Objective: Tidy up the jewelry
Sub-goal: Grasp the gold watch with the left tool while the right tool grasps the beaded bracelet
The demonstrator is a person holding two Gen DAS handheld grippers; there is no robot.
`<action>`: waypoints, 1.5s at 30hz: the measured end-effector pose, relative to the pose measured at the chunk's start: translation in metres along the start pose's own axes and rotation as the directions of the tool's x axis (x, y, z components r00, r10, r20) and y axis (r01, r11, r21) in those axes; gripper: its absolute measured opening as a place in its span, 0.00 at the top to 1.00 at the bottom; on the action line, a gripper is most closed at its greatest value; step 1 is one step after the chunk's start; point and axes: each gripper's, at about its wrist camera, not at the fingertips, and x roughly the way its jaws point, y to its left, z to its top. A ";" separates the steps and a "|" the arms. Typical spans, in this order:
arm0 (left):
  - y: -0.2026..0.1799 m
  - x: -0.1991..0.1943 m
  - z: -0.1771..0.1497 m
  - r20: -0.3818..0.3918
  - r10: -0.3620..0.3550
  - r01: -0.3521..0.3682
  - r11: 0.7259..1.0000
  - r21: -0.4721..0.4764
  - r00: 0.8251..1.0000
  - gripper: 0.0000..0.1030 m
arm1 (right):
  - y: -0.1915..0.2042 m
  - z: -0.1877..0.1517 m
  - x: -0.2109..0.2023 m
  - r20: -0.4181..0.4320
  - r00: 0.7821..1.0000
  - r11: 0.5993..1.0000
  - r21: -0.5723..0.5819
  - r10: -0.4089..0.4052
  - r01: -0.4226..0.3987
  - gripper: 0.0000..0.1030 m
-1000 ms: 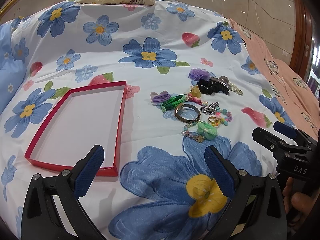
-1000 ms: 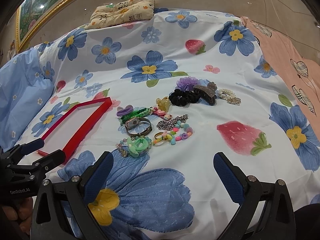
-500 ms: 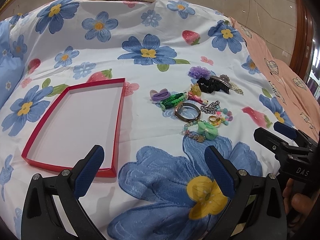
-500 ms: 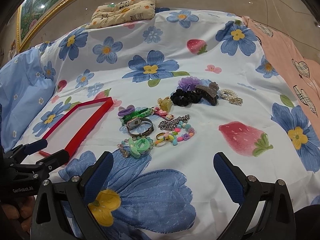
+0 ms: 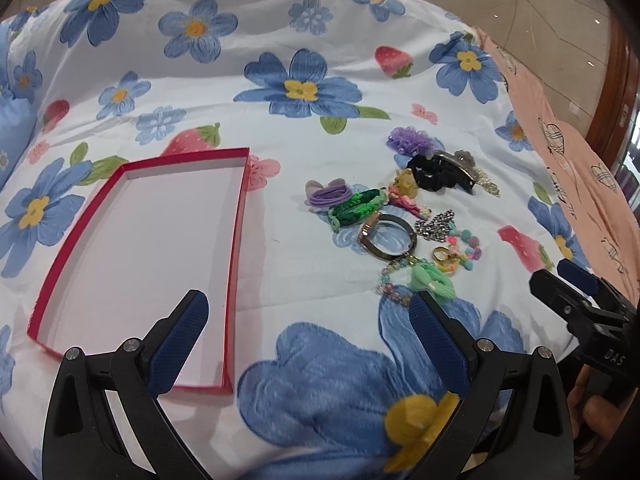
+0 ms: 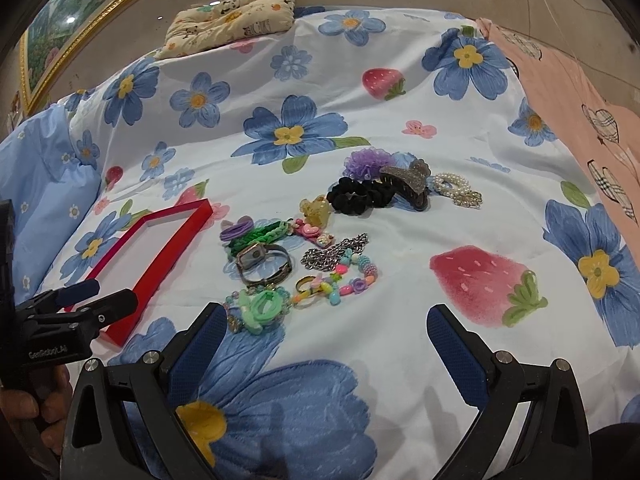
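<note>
Hovering wide open and empty, the right gripper [image 6: 326,344] sits nearer the jewelry pile [image 6: 296,268] mid-bed, just ahead and slightly left, while the equally open left gripper [image 5: 308,332] faces the empty red tray [image 5: 236,216] toward the bed's left edge.

Home bedroom, bed under a floral quilt [image 6: 304,80], small pillow [image 6: 236,12] at its head, gold-framed painting [image 6: 72,12] on the wall

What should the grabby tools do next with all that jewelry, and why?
Probably move the right tool forward and close it on the mint green bracelet. Both tools are open and hold nothing, the red tray has nothing in it, and that bracelet lies nearest, just ahead of the right tool's left finger.
</note>
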 end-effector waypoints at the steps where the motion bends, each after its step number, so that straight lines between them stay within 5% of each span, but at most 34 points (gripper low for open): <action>1: 0.001 0.003 0.002 -0.004 0.001 -0.001 1.000 -0.003 1.000 0.02 | -0.002 0.001 0.002 -0.004 1.000 1.000 0.007 0.005 -0.005 0.02; 7: 0.003 0.018 0.020 -0.034 -0.007 0.007 1.000 0.003 0.999 0.04 | -0.014 0.016 0.016 -0.030 1.000 0.999 0.039 0.004 -0.003 0.04; 15: -0.015 0.051 0.036 -0.106 -0.072 0.076 0.996 0.037 0.992 0.31 | -0.028 0.026 0.047 -0.117 0.993 0.997 0.072 -0.010 0.018 0.40; 25: -0.032 0.108 0.052 -0.207 -0.109 0.120 0.992 0.040 0.972 0.44 | -0.038 0.031 0.091 -0.216 0.976 0.995 0.085 -0.033 0.053 0.61; 32: -0.045 0.135 0.053 -0.269 -0.124 0.150 0.986 0.078 0.955 0.77 | -0.041 0.027 0.115 -0.279 0.958 0.995 0.056 -0.067 0.086 0.71; 35: -0.048 0.139 0.051 -0.274 -0.121 0.152 0.984 0.097 0.954 0.87 | -0.037 0.027 0.115 -0.273 0.958 0.995 0.033 -0.082 0.095 0.86; 45: -0.036 0.118 0.053 -0.236 -0.173 0.195 0.978 0.073 0.956 0.91 | -0.028 0.042 0.096 -0.198 0.979 0.998 0.042 -0.036 0.045 0.88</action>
